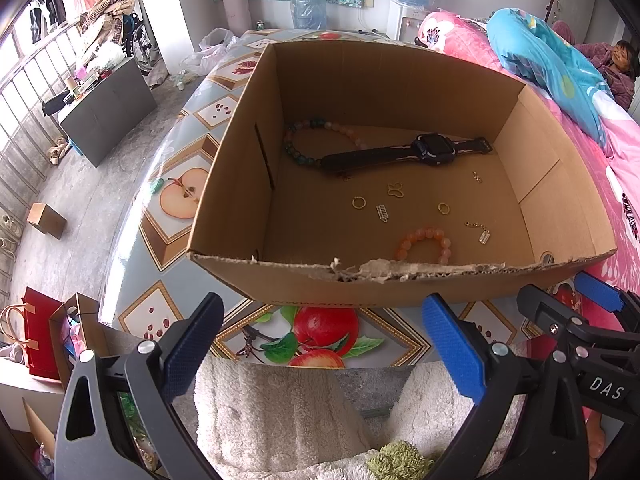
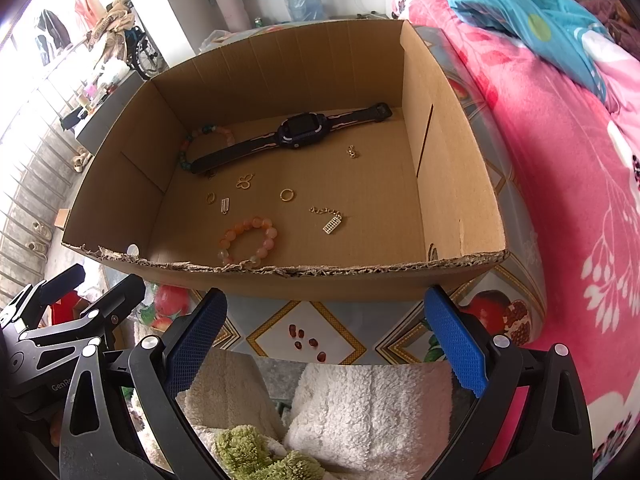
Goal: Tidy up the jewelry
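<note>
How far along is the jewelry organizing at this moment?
Done: the watch, two bead bracelets, rings and charms already lie loose in the cardboard box. In hand: nothing; the left hand-held gripper and right hand-held gripper are open, short of the box. Left: any further arranging inside.

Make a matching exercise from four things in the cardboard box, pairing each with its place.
Things:
1. black smartwatch with strap
2. orange-pink beaded bracelet
3. multicoloured green-and-pink beaded bracelet
4. gold butterfly-shaped charm

Places:
A. nearest the torn front edge of the brown cardboard box
B. partly under one strap end, toward the far wall
C. stretched flat across the far part of the floor
D. mid-floor, just in front of the watch strap

Pairs: 1-C, 2-A, 3-B, 4-D
</note>
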Motion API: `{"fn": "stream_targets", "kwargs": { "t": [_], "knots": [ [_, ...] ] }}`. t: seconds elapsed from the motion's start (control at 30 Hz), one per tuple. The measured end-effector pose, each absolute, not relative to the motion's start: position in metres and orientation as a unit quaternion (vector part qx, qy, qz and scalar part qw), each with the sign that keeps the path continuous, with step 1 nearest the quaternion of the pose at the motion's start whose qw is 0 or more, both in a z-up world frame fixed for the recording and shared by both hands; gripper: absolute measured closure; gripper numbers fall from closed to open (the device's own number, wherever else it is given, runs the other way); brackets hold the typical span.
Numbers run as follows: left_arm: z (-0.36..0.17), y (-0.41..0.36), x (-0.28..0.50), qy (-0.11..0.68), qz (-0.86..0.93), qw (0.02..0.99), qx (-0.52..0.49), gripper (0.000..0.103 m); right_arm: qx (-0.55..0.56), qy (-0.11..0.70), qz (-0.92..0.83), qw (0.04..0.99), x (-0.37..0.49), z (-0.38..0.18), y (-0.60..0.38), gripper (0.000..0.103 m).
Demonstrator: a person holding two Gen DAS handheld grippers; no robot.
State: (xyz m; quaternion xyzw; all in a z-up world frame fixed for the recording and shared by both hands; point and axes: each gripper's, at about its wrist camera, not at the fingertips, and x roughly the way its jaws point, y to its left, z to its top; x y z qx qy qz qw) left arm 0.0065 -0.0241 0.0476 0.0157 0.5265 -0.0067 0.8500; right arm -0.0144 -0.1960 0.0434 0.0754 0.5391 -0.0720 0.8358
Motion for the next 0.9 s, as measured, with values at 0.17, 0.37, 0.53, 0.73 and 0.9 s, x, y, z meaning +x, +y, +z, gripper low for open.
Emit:
{"fn": "stream_targets", "kwargs": {
  "t": [0.17,0.37,0.53,0.73,0.9],
  "knots": [
    [0.0476,-0.0241,0.0065,0.526,-0.006,0.850,0.015,0.006,0.076,0.539,-0.071,0.836,-0.0141,0.0436,-0.1961,0.008],
    [0.0477,-0.0240,0.0069,0.526,-0.006,0.850,0.015,0.006,0.076,0.539,-0.072,0.836,-0.0143,0.0442,-0.1964,0.008],
    [0.0476,-0.0240,0.0068,0.526,-0.007,0.850,0.016,0.006,0.076,0.539,-0.072,0.836,-0.0142,0.0444,-0.1967,0.008],
    [0.0478,-0.0242,0.0069,0.526,-0.006,0.850,0.016,0.006,0.076,0.539,-0.071,0.836,-0.0141,0.0442,-0.1974,0.008],
    [0.0500,-0.0226,0.0081,0.527,-0.006,0.850,0.014,0.006,0.076,0.539,-0.072,0.836,-0.0141,0.0450,-0.1974,0.008]
  ]
}}
